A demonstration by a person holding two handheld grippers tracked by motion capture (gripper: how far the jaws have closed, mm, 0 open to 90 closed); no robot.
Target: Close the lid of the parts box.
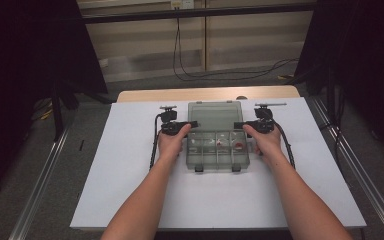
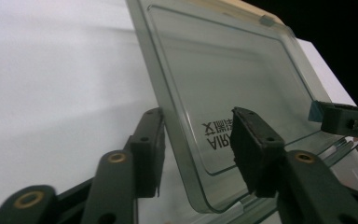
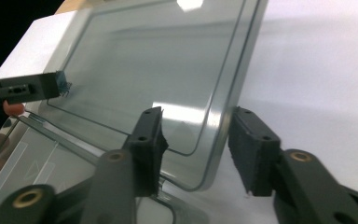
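left claw (image 2: 198,144), right claw (image 3: 196,151) straddle raised lid (image 1: 211,116) edges, gaps visible (printed lettering in left gripper view).

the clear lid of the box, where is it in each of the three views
High view: the lid stands open at the centre, above the compartments.
Left gripper view: it slants across the middle, its edge between the left gripper jaws.
Right gripper view: it spans the upper left, its edge between the right gripper jaws.
Shared landmark: the white sheet under the box.
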